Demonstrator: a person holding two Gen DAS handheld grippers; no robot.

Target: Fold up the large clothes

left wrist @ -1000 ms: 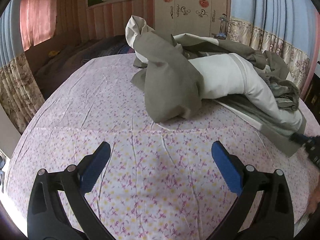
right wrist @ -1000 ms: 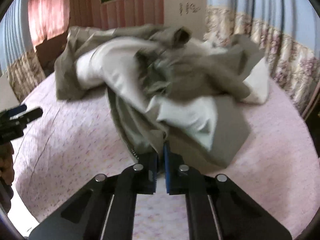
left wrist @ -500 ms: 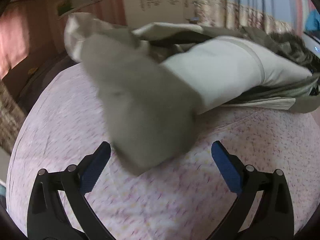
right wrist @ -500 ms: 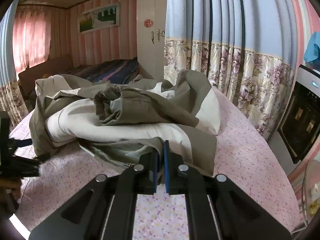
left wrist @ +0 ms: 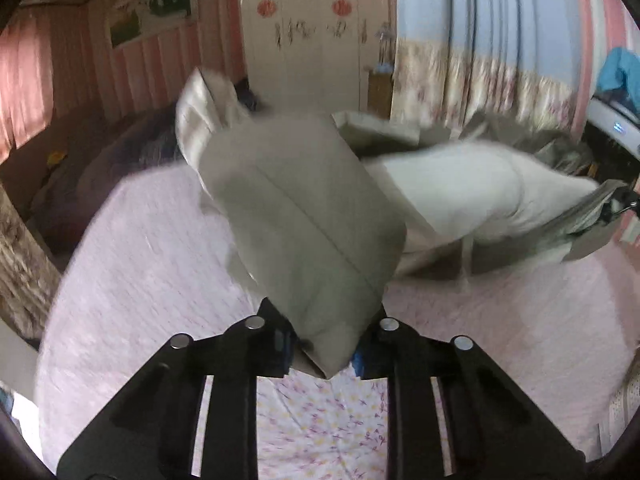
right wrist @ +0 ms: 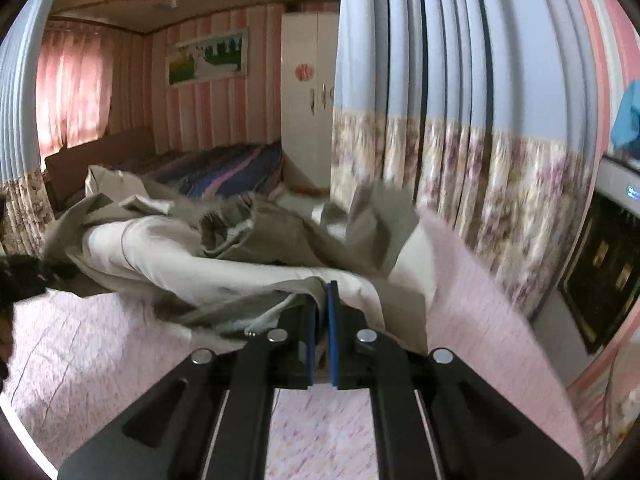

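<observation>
Fabric of this jacket (left wrist: 304, 216) looks soft, thick and a little padded, so I judge it light for its size but floppy; it will sag and slide unless it is taken at a hem or a corner. The jacket, olive outside with a cream lining, lies crumpled in the middle of the bed (left wrist: 140, 264), on the pink flowered sheet. The left gripper (left wrist: 326, 350) is closing its jaws on a hanging olive corner, which is already between the pads. The right gripper (right wrist: 321, 312) is clamped tight on an olive edge nearer the curtain-side edge of the bed.
</observation>
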